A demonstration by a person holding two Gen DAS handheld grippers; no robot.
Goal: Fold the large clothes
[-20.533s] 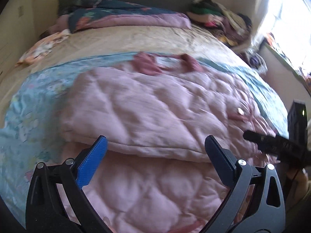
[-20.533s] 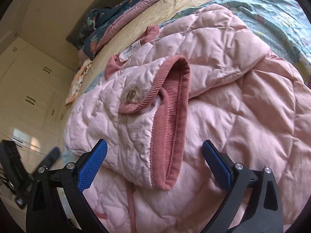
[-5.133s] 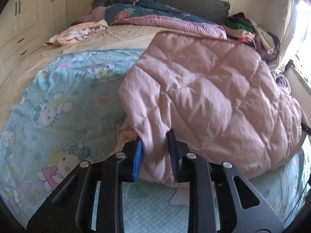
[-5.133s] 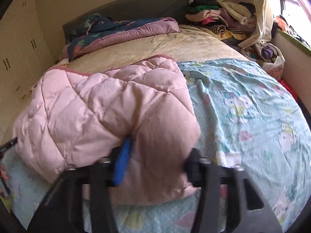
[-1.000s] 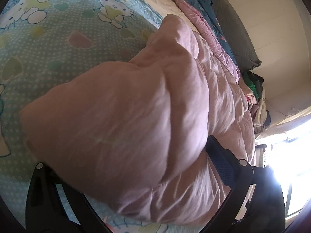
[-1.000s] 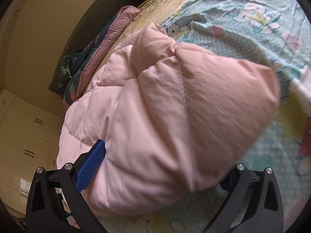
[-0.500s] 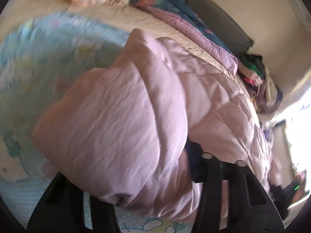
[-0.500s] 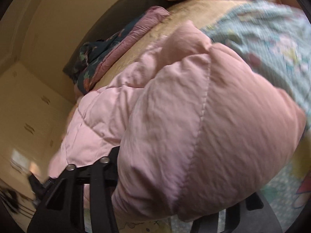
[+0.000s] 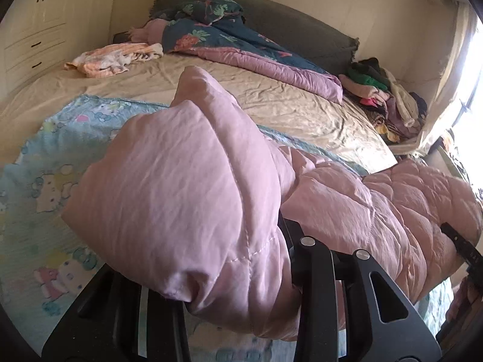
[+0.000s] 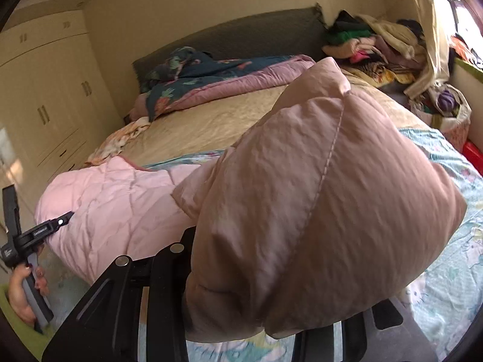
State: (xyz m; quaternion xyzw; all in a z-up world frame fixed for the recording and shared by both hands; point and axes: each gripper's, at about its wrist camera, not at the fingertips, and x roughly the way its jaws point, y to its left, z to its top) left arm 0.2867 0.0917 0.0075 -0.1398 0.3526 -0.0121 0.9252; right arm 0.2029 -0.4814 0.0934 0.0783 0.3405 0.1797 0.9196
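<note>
**Pink quilted jacket bunched and raised at both ends**

The jacket point(image 9: 187, 187) is a large, puffy garment of pale pink fabric, stitched into diamond-shaped padded panels with visible seams. It stretches across the near part of the bed, over a light blue cartoon-print cover. Each end is gathered into a thick, rounded bulge lifted clear of the bedding, the fabric creased and folded over itself. Between the two raised ends the middle part sags lower and lies spread along the bed's edge. In the right wrist view the near bulge point(image 10: 317, 205) looks duskier in shade, while the far stretch shows brighter pink. A darker pink trim edges that far part.
</note>
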